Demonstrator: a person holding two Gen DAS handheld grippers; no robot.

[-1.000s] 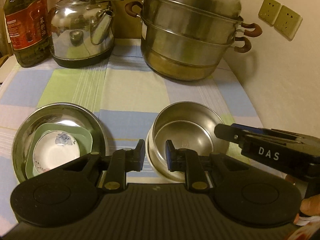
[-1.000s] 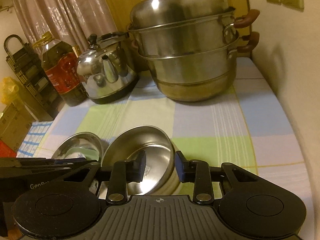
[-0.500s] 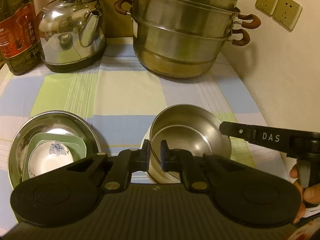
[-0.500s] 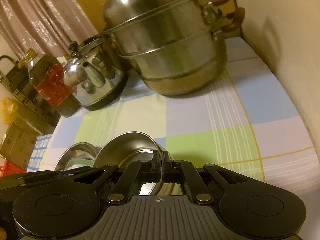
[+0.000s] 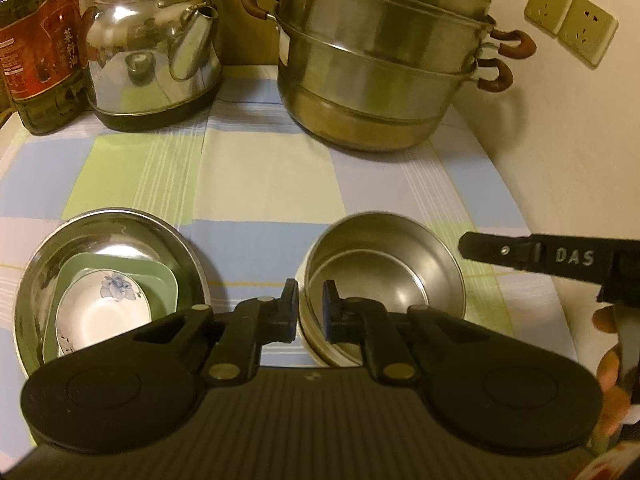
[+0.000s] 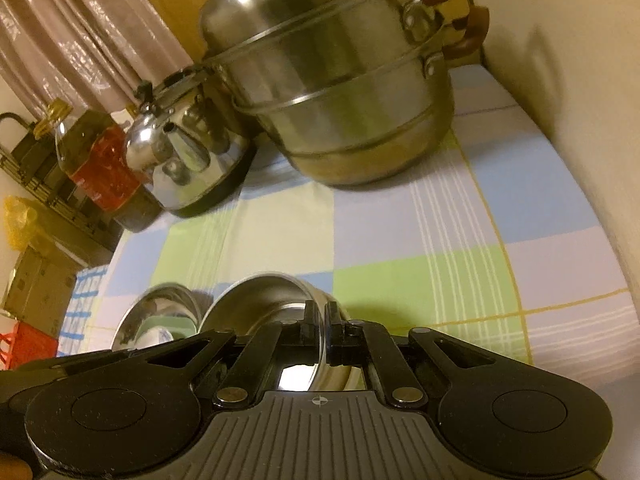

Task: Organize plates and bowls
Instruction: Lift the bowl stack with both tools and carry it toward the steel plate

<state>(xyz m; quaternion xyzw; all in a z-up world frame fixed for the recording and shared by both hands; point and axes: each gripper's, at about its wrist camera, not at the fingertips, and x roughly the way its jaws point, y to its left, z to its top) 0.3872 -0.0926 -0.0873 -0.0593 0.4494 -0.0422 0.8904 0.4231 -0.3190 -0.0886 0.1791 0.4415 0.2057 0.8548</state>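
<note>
Steel is what both of your grippers have hold of. In the left wrist view, the left gripper (image 5: 310,312) has its jaws nearly closed on the near-left rim of the steel bowl (image 5: 384,272), one finger outside the wall and one inside; those jaws have just eased open a touch while the rim stays between them. That bowl is empty and seems to sit nested in a pale bowl (image 5: 306,340) beneath it, at lower centre on the checked tabletop (image 5: 264,184). Left of it, apart, a wide steel dish (image 5: 48,280) holds a green square dish (image 5: 160,284), which holds a white flowered bowl (image 5: 100,312). In the right wrist view, the right gripper (image 6: 322,334) pinches the same bowl's rim from the opposite side, jaws almost shut. With both holds on one rim, lifting it level to separate the nest looks like the coming move.
</note>
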